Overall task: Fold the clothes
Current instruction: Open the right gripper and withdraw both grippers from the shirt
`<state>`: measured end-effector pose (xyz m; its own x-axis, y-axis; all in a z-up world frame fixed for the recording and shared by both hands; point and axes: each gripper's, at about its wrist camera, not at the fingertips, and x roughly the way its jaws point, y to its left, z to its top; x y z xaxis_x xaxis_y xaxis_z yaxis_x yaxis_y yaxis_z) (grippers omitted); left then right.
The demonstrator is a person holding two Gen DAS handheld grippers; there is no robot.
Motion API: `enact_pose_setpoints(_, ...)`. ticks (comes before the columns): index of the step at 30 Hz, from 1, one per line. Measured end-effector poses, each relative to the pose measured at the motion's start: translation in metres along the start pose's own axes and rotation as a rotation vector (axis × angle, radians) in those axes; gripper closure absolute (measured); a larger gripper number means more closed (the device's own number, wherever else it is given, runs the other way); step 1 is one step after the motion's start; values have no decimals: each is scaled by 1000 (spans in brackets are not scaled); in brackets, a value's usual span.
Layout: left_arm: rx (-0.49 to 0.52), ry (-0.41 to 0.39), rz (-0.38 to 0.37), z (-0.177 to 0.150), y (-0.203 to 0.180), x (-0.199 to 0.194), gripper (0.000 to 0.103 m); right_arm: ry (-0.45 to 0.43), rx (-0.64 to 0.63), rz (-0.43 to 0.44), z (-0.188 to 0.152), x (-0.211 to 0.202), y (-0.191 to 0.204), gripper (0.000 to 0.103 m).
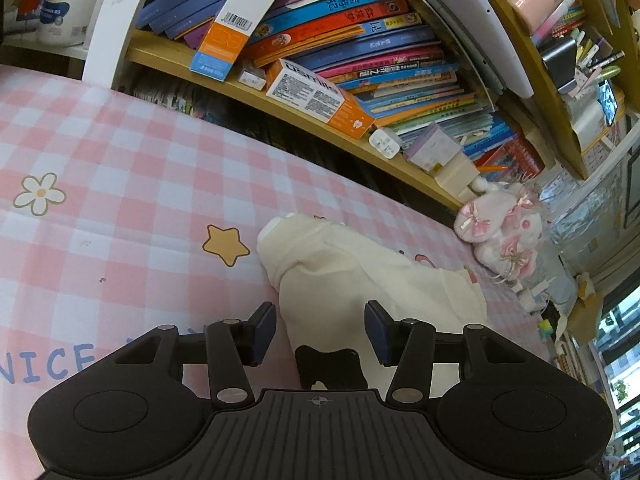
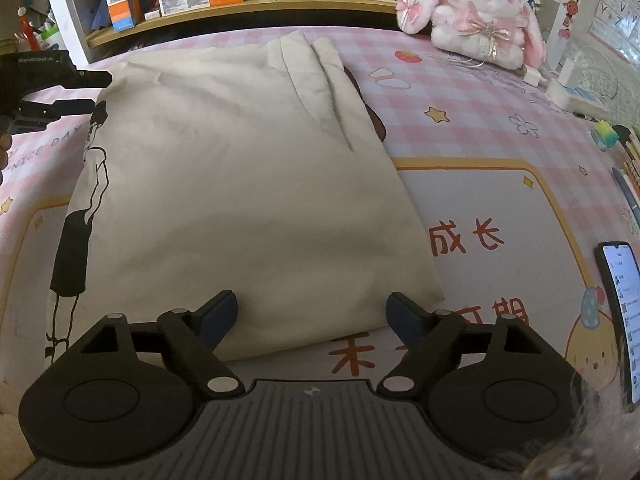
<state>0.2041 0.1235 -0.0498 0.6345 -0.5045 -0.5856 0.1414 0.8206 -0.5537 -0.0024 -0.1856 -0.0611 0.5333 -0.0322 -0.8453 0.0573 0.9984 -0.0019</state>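
A cream garment with a black print (image 2: 240,184) lies partly folded on the pink checked table cover (image 2: 500,92). My right gripper (image 2: 312,316) is open at the garment's near edge, its fingers straddling the hem without holding it. My left gripper (image 1: 320,330) is open over the garment's side edge (image 1: 340,280), with cloth and the black print between its fingers. The left gripper also shows in the right wrist view (image 2: 88,90) at the garment's far left corner.
A wooden shelf with books and boxes (image 1: 320,60) runs along the table's far side. A pink plush rabbit (image 2: 472,12) sits at the back right. A lit phone (image 2: 622,316) lies at the right edge, with pens (image 2: 628,192) and a sponge (image 2: 604,134) near it.
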Motion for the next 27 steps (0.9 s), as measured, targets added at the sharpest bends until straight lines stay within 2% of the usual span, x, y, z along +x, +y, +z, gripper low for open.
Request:
enact_pose_setpoints(9,-30,6,-33,3,5,9,55,6,5,0,1,3,0,14)
enact_pose_setpoints(12,-62,-2,-50,12,8,18,55,9,6,0,2,4,0,13)
enact_pose_setpoints(15,-110,9,-65,23,15,32,60,12,5,0,2,4,0,12)
enact_pose_setpoints(17,-128,-3,-76,30,17,37,80,14,4,-1,2,4,1,12)
enact_pose_setpoints(19,-132,-30,-82,38,17,38,84,16,4,-1,2,4,1,12)
enact_pose_setpoints(21,-108,-79,-72,45,13,33,84,17,5,1,2,4,0,11)
enact_pose_setpoints(24,-123,-156,-1,56,17,22,83,19,7,2,3,4,1,11)
enact_pose_setpoints(25,-115,-142,-2,58,18,21,83,20,7,3,3,4,1,11)
enact_pose_setpoints(27,-99,-94,-12,58,19,22,74,20,8,2,3,4,2,11)
